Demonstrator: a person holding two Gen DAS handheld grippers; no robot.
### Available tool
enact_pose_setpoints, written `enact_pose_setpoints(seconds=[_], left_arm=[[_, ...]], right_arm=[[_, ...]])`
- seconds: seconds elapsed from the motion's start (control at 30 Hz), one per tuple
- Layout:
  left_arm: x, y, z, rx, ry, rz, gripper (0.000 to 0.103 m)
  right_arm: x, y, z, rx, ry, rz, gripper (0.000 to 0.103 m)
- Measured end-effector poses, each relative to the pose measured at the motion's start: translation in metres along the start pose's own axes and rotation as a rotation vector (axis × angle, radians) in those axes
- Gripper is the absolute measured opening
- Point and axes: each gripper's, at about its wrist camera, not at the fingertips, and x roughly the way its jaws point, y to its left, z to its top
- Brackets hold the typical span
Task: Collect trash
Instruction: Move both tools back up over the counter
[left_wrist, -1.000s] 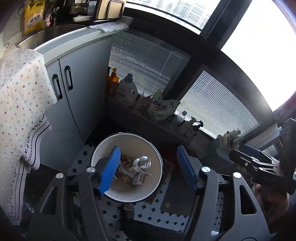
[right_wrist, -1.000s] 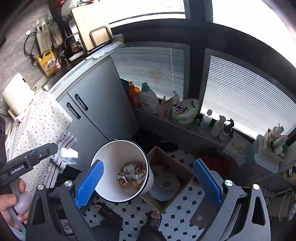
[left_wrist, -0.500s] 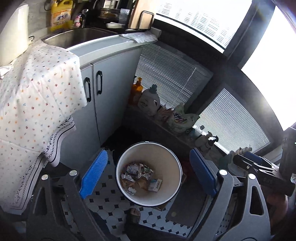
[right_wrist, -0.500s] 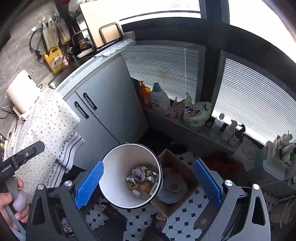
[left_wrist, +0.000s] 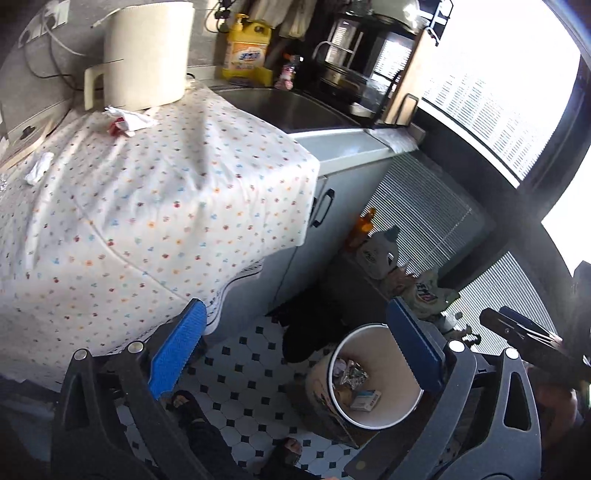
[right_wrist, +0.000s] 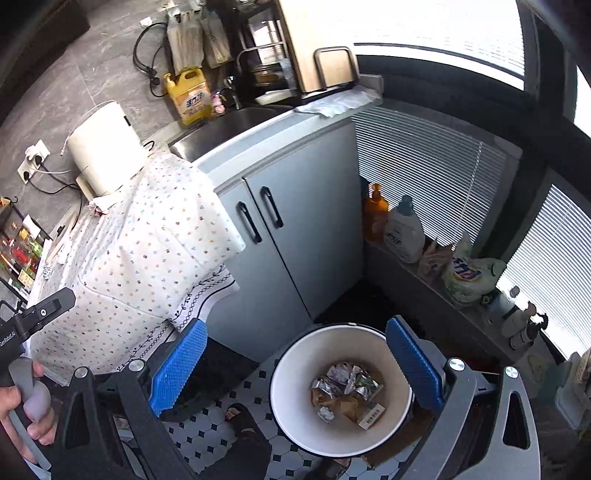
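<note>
A white trash bin (right_wrist: 295, 373) stands on the tiled floor with crumpled wrappers and foil (right_wrist: 345, 393) inside; it also shows in the left wrist view (left_wrist: 373, 417). My left gripper (left_wrist: 295, 350) is open and empty, high above the floor beside the dotted tablecloth (left_wrist: 147, 206). Crumpled white and red trash (left_wrist: 125, 122) and a white scrap (left_wrist: 38, 168) lie on the cloth. My right gripper (right_wrist: 295, 365) is open and empty above the bin. The left gripper shows at the left edge of the right wrist view (right_wrist: 37, 317).
A white appliance (left_wrist: 147, 55) stands on the cloth's far end. A sink (left_wrist: 288, 107), yellow detergent jug (left_wrist: 247, 51) and grey cabinet (right_wrist: 295, 229) are behind. Bottles (right_wrist: 402, 229) line the window ledge. A cardboard box sits behind the bin.
My left gripper has swung up and left from over the bin toward the tablecloth. My right gripper has shifted so the bin sits lower right between its fingers. Both stay open.
</note>
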Motion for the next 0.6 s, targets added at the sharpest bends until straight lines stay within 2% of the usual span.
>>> enact_pose_setpoints(seconds=[0.3,0.6], left_arm=[[-0.019,0.096,0.033,-0.094,-0.062,0.081,0.097],[-0.021,0.192,0.075,-0.204,-0.117,0.140,0.097]], right_arm=[[0.035,0.100,0.041,-0.096,-0.002,0.076,0.095],[0.075,0.205,0.085,-0.225,-0.001,0.122,0.095]])
